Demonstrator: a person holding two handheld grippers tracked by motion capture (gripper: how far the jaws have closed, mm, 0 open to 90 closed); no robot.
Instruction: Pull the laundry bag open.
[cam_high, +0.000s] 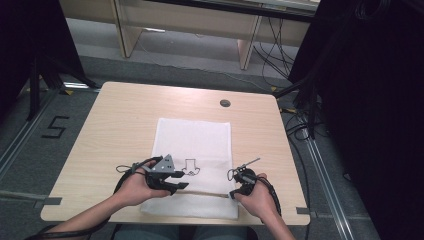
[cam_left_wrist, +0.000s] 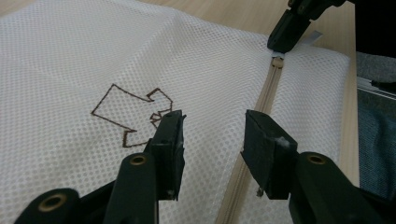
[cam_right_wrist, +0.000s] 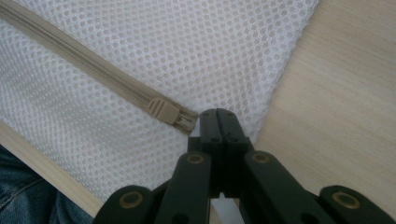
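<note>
White mesh laundry bag (cam_high: 194, 150), flat on pale wooden table (cam_high: 115, 125), near the front edge and roughly centred. Fine honeycomb netting, slightly creased, with wood grain faintly visible through it. Brown outline drawing (cam_left_wrist: 133, 114) stitched or printed on the upper face, angular like a small shirt shape. Beige zipper (cam_right_wrist: 79, 58) running across the near part of the bag, parallel to the table's front edge, teeth closed along the visible length. Ribbed beige slider (cam_right_wrist: 162, 111) at the right end of the zipper, close to the bag's corner.

Left gripper (cam_left_wrist: 212, 135) over the mesh beside the drawing, jaws spread apart with bare netting and the zipper line between them, pads pressing on nothing. Right gripper (cam_right_wrist: 218, 116) at the zipper's right end, jaws pressed together, tips just beside the slider; whether a pull tab sits pinched between them cannot be told. Blue denim (cam_right_wrist: 18, 191) visible past the table edge.
</note>
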